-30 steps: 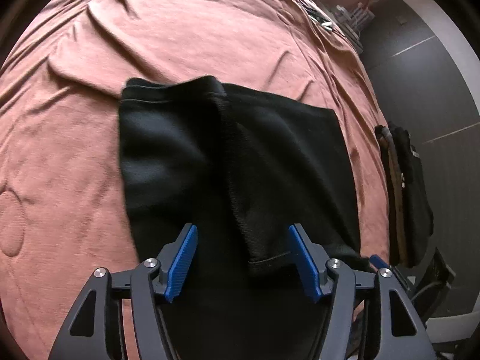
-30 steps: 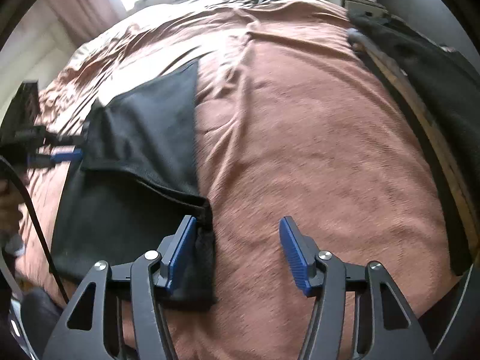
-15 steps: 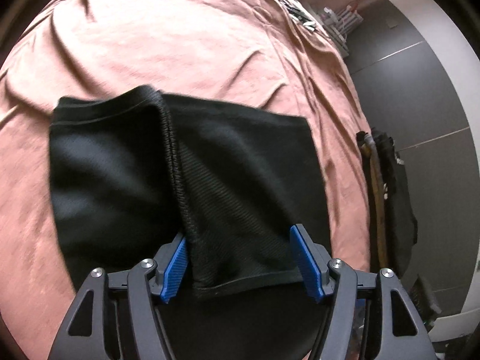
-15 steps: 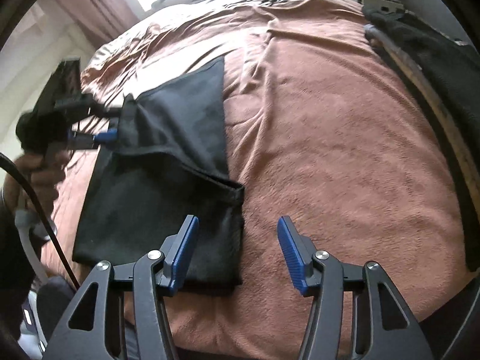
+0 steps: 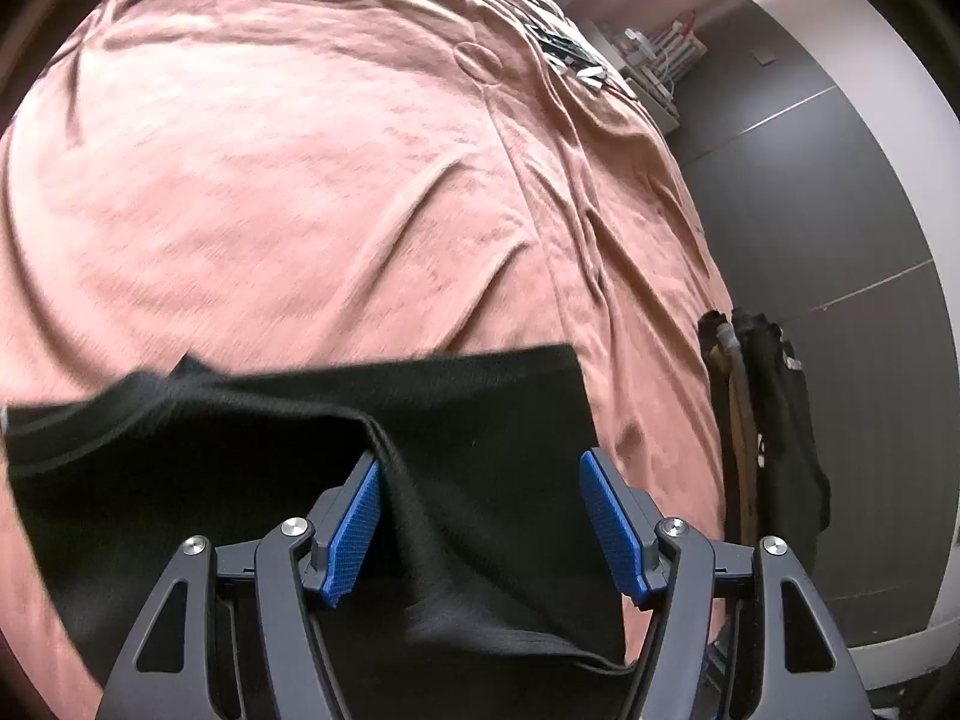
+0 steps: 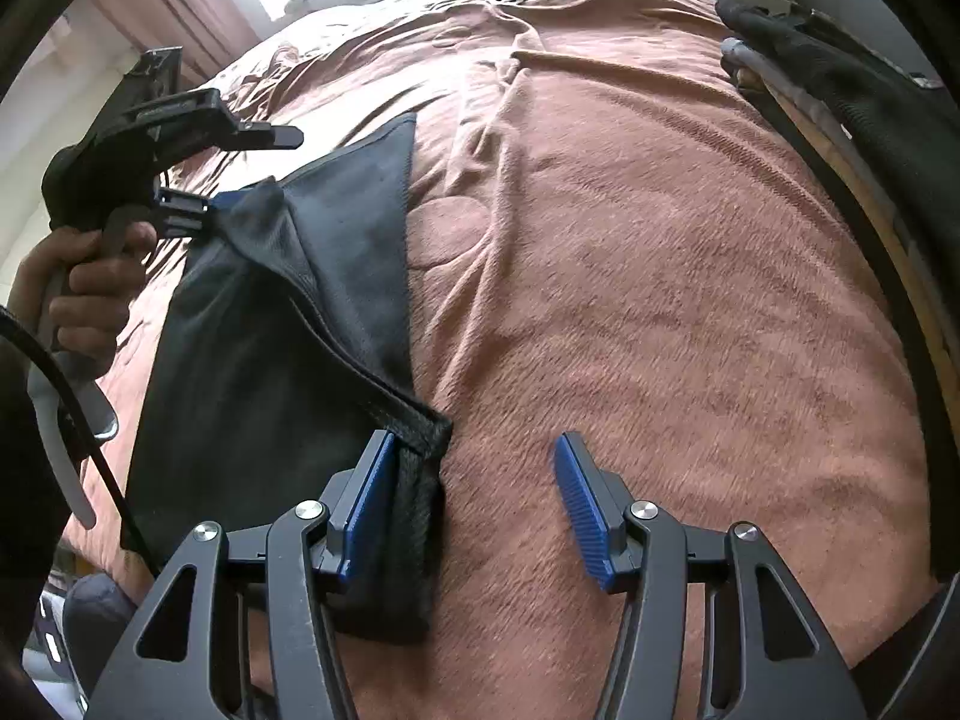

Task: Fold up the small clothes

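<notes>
Black cloth (image 5: 468, 450) now fills bottom of left view; before, it lay farther up pink blanket (image 5: 336, 180). Left gripper (image 5: 480, 522) moved closer, over cloth's raised fold. Left gripper wide, fold between blue pads (image 5: 354, 525), nothing pinched. In right view, cloth (image 6: 270, 360) lies on left part of blanket (image 6: 660, 300), thick hem running to near corner. Right gripper (image 6: 474, 510) wide, left pad (image 6: 366, 510) touching hem, right pad over bare blanket. Dark clothes (image 6: 870, 96) hang at bed's right edge.
</notes>
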A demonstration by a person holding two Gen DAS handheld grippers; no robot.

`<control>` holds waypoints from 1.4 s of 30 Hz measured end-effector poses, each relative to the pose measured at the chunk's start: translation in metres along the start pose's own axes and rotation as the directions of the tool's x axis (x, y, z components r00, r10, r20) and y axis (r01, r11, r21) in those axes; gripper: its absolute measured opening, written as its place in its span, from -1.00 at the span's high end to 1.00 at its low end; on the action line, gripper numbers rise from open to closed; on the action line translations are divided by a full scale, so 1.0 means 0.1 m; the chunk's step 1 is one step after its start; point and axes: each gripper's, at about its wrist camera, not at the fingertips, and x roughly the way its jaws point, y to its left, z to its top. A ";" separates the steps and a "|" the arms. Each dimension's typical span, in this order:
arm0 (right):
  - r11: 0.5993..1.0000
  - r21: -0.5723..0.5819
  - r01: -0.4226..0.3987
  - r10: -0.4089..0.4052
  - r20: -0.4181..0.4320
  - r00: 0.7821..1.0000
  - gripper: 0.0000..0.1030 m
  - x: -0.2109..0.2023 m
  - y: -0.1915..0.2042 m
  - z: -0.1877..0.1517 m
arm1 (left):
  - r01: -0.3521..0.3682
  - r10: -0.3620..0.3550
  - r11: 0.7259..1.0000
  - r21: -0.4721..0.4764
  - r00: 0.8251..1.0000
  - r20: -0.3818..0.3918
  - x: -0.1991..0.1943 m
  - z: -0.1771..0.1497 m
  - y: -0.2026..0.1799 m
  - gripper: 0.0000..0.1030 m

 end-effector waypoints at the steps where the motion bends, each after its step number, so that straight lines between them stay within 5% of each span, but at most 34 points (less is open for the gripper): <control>1: 1.000 -0.002 0.005 -0.005 0.002 1.000 -0.02 0.01 0.00 0.01 | 0.000 0.000 1.000 0.001 1.000 0.003 0.04 0.04 -0.01 -0.29; 7: 1.000 0.006 0.017 -0.017 0.016 1.000 0.02 0.02 0.00 0.01 | 0.007 -0.008 1.000 0.018 0.999 0.054 0.00 0.08 -0.02 -0.29; 15: 0.998 0.038 -0.049 0.048 0.026 0.999 0.14 -0.13 -0.03 -0.06 | -0.099 0.096 0.994 0.042 0.993 0.075 -0.37 -0.05 0.21 -0.29; 27: 0.992 0.053 -0.113 0.112 0.021 0.993 0.76 -0.31 -0.03 -0.27 | -0.209 0.208 0.978 0.015 0.978 0.025 -0.90 -0.58 0.62 -0.29; 42: 0.980 0.134 -0.146 0.148 -0.010 0.989 0.77 -0.27 -0.05 -0.28 | -0.227 0.224 0.973 -0.040 0.973 -0.060 -1.10 -1.46 0.87 -0.29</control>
